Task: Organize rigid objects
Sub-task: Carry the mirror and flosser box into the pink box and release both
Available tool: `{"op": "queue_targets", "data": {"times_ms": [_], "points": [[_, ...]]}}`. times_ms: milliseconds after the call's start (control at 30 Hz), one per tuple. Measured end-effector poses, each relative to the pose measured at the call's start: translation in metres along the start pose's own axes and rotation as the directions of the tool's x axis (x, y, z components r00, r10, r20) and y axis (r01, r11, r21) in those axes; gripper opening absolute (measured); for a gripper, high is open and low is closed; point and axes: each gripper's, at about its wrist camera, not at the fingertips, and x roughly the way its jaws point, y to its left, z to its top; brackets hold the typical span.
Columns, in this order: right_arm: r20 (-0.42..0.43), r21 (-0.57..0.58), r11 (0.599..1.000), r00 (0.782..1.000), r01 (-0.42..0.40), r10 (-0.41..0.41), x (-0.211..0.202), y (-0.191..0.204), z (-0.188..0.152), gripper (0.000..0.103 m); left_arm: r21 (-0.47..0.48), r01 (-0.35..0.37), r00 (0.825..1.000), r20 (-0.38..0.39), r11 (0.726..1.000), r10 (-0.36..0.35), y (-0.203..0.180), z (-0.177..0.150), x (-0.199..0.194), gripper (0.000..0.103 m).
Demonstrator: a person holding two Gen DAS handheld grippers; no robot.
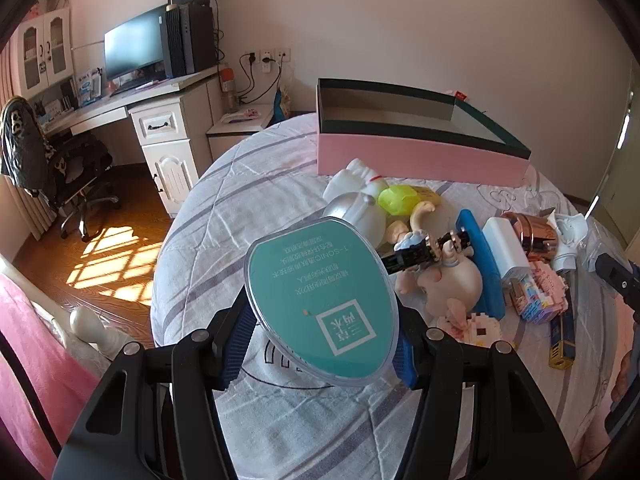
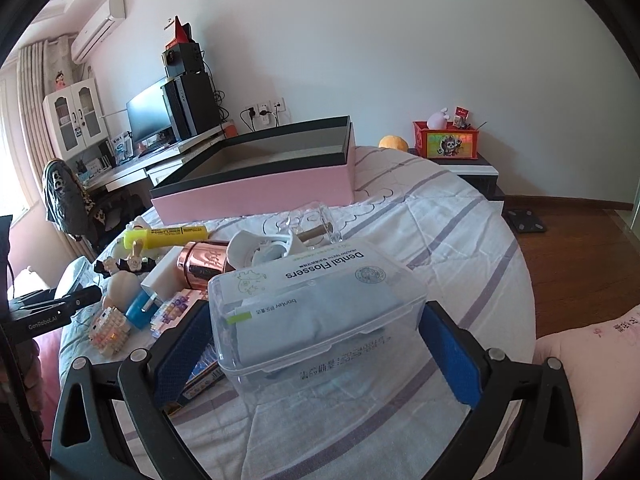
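My left gripper (image 1: 320, 340) is shut on a teal oval case with a clear rim (image 1: 320, 304), held tilted above the bed. My right gripper (image 2: 316, 344) is shut on a clear plastic box of dental flossers (image 2: 316, 312), also above the bed. An open pink box with a dark rim (image 1: 420, 152) stands farther back on the bed; it also shows in the right wrist view (image 2: 260, 188). Between the grippers and the box lies a pile of objects: a white figurine (image 1: 356, 200), a yellow-green marker (image 2: 168, 236), a copper tin (image 2: 204, 266), a blue item (image 1: 478, 260), block toys (image 1: 540, 292).
The bed has a striped white cover (image 2: 440, 240). A desk with monitor and computer tower (image 1: 160, 48) and a chair (image 1: 60, 160) stand to the left. A low cabinet with a red crate (image 2: 448, 142) is behind the bed. A pink pillow (image 2: 592, 360) lies at the right.
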Motion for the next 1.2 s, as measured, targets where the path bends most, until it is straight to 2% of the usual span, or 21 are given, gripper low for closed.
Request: {"op": "queue_targets", "data": {"times_ms": [200, 367, 433, 533, 567, 733, 833, 900, 1000, 1067, 1167, 1200], "points": [[0.035, -0.019, 1.000, 0.999, -0.004, 0.005, 0.000, -0.003, 0.020, 0.101, 0.039, 0.058, 0.997, 0.052, 0.998, -0.060, -0.016, 0.031, -0.011, 0.060], [0.075, -0.033, 0.999, 0.997, -0.025, 0.027, 0.004, -0.002, 0.053, 0.101, 0.093, 0.124, 0.988, 0.085, 0.988, -0.131, -0.036, 0.070, -0.012, 0.060], [0.088, -0.051, 0.998, 0.995, -0.035, 0.040, 0.011, 0.001, 0.069, 0.101, 0.111, 0.154, 0.982, 0.090, 0.982, -0.164, -0.044, 0.089, -0.007, 0.060], [0.081, -0.078, 0.995, 0.995, -0.060, 0.066, 0.032, 0.009, 0.093, 0.101, 0.152, 0.154, 0.981, 0.091, 0.976, -0.169, -0.057, 0.118, 0.011, 0.060], [0.073, -0.086, 0.994, 0.994, -0.074, 0.080, 0.041, 0.013, 0.102, 0.101, 0.161, 0.159, 0.983, 0.070, 0.974, -0.172, -0.060, 0.128, 0.022, 0.060], [-0.016, -0.088, 0.991, 0.995, -0.101, 0.099, 0.104, 0.026, 0.141, 0.101, 0.185, 0.140, 0.990, -0.023, 0.973, -0.138, -0.070, 0.171, 0.080, 0.060], [-0.096, -0.092, 0.992, 0.992, -0.087, 0.078, 0.142, 0.032, 0.153, 0.101, 0.166, 0.159, 0.985, -0.089, 0.973, -0.146, -0.069, 0.187, 0.113, 0.060], [-0.160, -0.090, 0.994, 0.986, -0.069, 0.054, 0.164, 0.033, 0.159, 0.101, 0.158, 0.157, 0.983, -0.119, 0.975, -0.139, -0.069, 0.192, 0.130, 0.060], [-0.242, -0.040, 0.996, 0.968, -0.077, 0.065, 0.184, 0.027, 0.160, 0.101, 0.157, 0.154, 0.978, -0.166, 0.976, -0.128, -0.071, 0.193, 0.148, 0.060], [-0.282, -0.069, 0.997, 0.959, -0.035, 0.014, 0.196, 0.028, 0.155, 0.101, 0.159, 0.142, 0.976, -0.188, 0.977, -0.111, -0.072, 0.190, 0.157, 0.060], [-0.278, -0.058, 0.998, 0.960, -0.038, 0.020, 0.199, 0.025, 0.150, 0.101, 0.166, 0.138, 0.973, -0.206, 0.976, -0.102, -0.075, 0.185, 0.162, 0.062], [-0.275, -0.056, 0.998, 0.961, -0.038, 0.022, 0.198, 0.024, 0.150, 0.101, 0.167, 0.137, 0.974, -0.203, 0.976, -0.102, -0.075, 0.184, 0.161, 0.067]]}}
